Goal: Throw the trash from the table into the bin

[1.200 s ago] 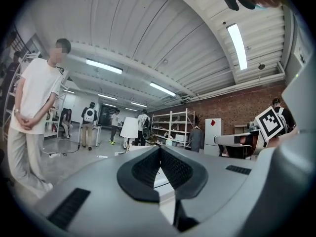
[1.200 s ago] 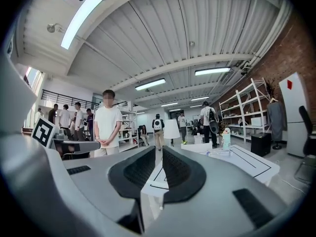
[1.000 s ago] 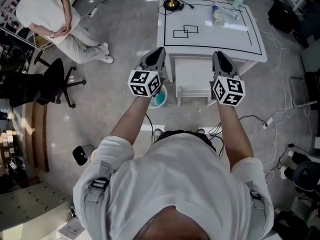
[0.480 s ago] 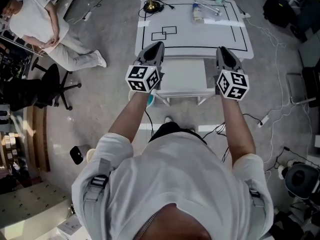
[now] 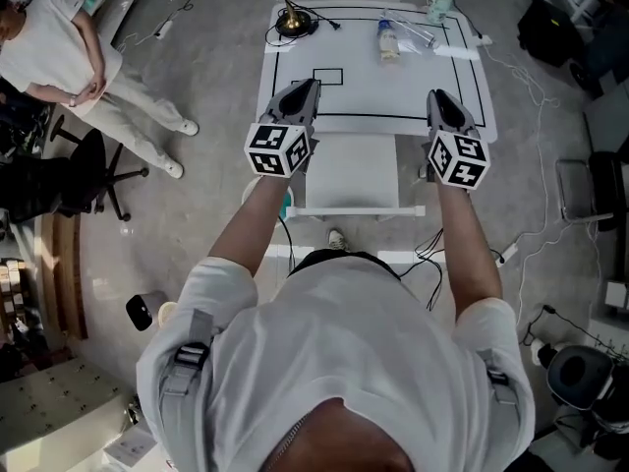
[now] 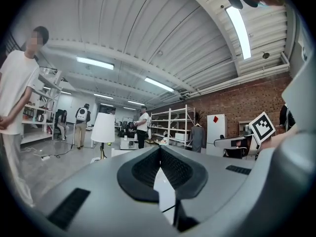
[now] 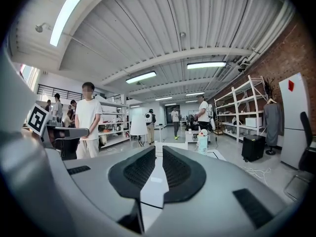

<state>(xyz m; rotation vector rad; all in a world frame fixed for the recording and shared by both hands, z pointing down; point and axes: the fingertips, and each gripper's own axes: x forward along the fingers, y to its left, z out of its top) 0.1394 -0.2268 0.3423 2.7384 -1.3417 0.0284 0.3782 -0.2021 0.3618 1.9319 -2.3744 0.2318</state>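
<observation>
Plastic bottle [image 5: 388, 39] lies on its side toward far edge of table [image 5: 393, 96]; cup-like item [image 5: 439, 3] at far right corner; both well beyond grippers

Left gripper [image 5: 306, 88] clenched, empty; right gripper [image 5: 437, 97] jaws slightly parted, nothing between

Risks:
- round bottle may roll out of pinch
- white chair [image 5: 354, 165] blocks reach
- lamp [image 5: 292, 18] could get knocked

Teal bin [image 5: 286, 203] on floor, mostly hidden under left forearm, contents unseen; drop could miss
</observation>
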